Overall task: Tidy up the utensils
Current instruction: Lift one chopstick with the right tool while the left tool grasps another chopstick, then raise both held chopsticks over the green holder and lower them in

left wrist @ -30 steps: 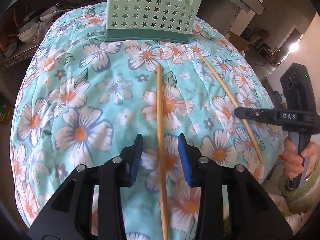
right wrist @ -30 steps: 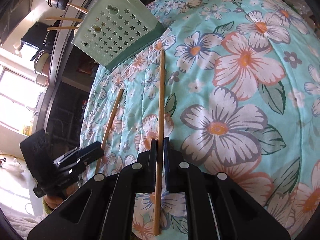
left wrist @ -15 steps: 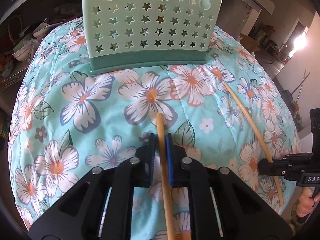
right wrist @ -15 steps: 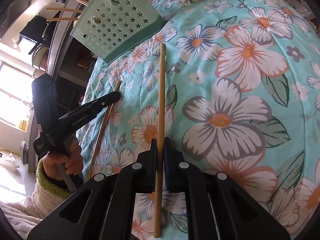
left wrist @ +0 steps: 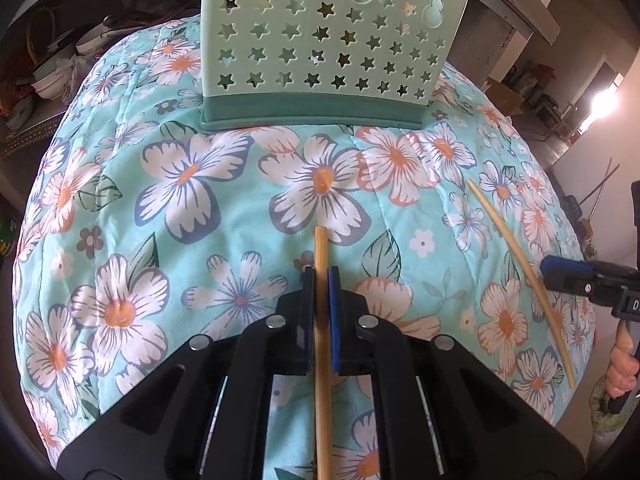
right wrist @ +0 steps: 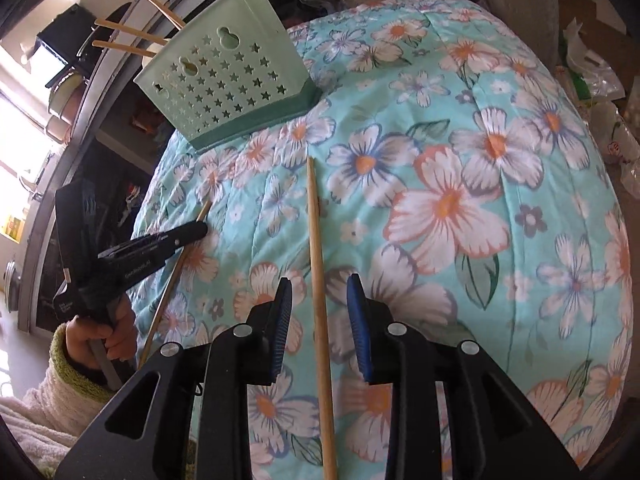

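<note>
A pale green utensil holder [left wrist: 320, 60] pierced with star holes stands at the far side of the floral cloth [left wrist: 168, 200]. My left gripper [left wrist: 319, 276] is shut on a wooden chopstick [left wrist: 320, 248] that points at the holder. A second chopstick [right wrist: 314, 220] lies on the cloth between the pads of my right gripper [right wrist: 318, 292]; its jaws are opening and do not touch the stick. The right wrist view shows the holder [right wrist: 224, 88] at upper left and the left gripper [right wrist: 198, 232] clamped on its chopstick [right wrist: 172, 276]. The right gripper [left wrist: 560, 274] shows beside the second chopstick [left wrist: 516, 268].
Several chopsticks [right wrist: 128, 46] stick out of the holder's top. A shelf with bowls [left wrist: 48, 76] lies beyond the cloth's left edge. Plastic bags [right wrist: 592, 76] sit past the right edge. A hand in a fleecy sleeve [right wrist: 100, 336] holds the left gripper.
My left gripper closed on its chopstick and moved closer to the holder. My right gripper, shut on the other chopstick before, has spread its jaws and let it go.
</note>
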Demonstrator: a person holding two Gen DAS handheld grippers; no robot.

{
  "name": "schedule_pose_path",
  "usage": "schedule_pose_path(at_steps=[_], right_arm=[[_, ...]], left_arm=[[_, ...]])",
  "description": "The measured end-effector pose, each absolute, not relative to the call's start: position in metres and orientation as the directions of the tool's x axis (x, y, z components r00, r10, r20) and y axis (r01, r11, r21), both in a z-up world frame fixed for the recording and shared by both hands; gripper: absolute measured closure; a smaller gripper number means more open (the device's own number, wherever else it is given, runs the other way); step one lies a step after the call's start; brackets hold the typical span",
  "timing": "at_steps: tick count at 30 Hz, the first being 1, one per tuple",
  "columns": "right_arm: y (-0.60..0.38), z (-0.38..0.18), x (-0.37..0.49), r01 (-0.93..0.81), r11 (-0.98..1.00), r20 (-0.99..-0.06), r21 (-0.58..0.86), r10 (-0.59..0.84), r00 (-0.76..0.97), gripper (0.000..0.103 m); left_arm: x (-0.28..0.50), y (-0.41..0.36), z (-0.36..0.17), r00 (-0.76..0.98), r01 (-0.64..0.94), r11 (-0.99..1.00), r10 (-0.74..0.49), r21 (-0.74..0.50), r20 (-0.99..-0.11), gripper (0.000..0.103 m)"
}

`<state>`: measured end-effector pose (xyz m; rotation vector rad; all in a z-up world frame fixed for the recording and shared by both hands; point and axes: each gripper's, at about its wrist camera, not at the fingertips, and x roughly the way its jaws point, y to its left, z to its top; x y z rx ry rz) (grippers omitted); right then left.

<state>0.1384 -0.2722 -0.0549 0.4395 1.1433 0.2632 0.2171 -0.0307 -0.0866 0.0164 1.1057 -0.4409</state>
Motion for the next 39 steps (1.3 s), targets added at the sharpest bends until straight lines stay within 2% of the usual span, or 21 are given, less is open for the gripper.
schedule_pose_path(at_steps=[9,11,13,15,22,26,31,39], right_arm=[[-0.245,-0.070,0.205,-0.036,0.946,-0.863,0.321,0.308,0.401,0.076],[-0.240,-0.076,0.212,-0.034,0.957,-0.875,0.287,0.277,0.397,0.081],[-0.238,-0.076,0.213,-0.038,0.964,-0.875,0.264,0.256,0.411,0.091],[-0.239,-0.074,0.213,-0.036,0.956,-0.869,0.290,0.279,0.410,0.096],[-0.259,-0.027,0.193,-0.035,0.911,-0.783,0.411,0.372,0.499,0.096],[-0.276,0.018,0.183,-0.073,0.874,-0.692,0.481,0.429,0.580,0.096],[-0.290,0.063,0.171,-0.119,0.860,-0.601,0.497,0.439,0.668,0.096],[-0.295,0.070,0.160,-0.114,0.843,-0.574,0.525,0.450,0.684,0.096]], left_arm=[[0.236,-0.038,-0.087,0.343,0.347,0.912,-0.341,-0.219,-0.876,0.097],[0.238,-0.037,-0.087,0.344,0.339,0.912,-0.348,-0.231,-0.872,0.097],[0.238,-0.036,-0.088,0.347,0.338,0.911,-0.355,-0.237,-0.868,0.097],[0.237,-0.034,-0.087,0.351,0.338,0.910,-0.358,-0.240,-0.865,0.097],[0.227,-0.017,-0.055,0.398,0.337,0.904,-0.392,-0.265,-0.830,0.097],[0.220,-0.001,-0.005,0.474,0.357,0.891,-0.432,-0.281,-0.767,0.097],[0.215,0.017,0.071,0.584,0.394,0.870,-0.487,-0.297,-0.650,0.097],[0.221,0.022,0.163,0.730,0.441,0.860,-0.510,-0.257,-0.455,0.097]])
